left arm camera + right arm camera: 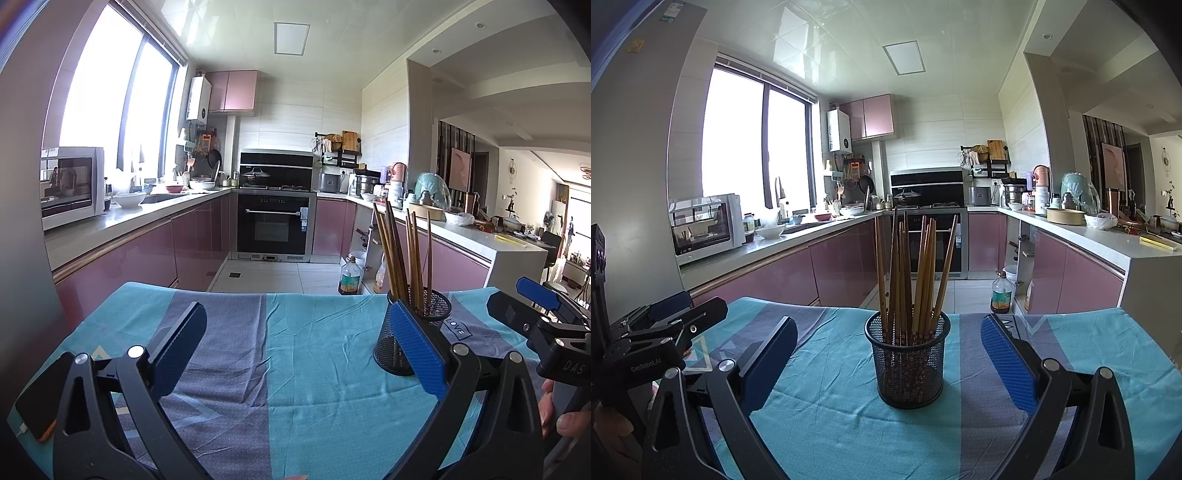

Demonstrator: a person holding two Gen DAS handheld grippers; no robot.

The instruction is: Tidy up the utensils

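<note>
A black mesh cup [908, 365] stands upright on the table with several brown wooden chopsticks [912, 273] in it. In the right wrist view it sits centred ahead of my right gripper [890, 350], which is open and empty, fingers wide on either side. In the left wrist view the cup [400, 334] is at the right, partly behind my right finger, with the chopsticks [402, 254] rising from it. My left gripper [297, 345] is open and empty over bare cloth. The right gripper [535, 306] shows at the far right there.
The table carries a teal and purple-grey striped cloth [314, 369]. A phone [40, 395] lies at its left edge. Beyond the table's far edge is the kitchen floor with an oil bottle [1001, 291], pink cabinets and an oven [273, 227].
</note>
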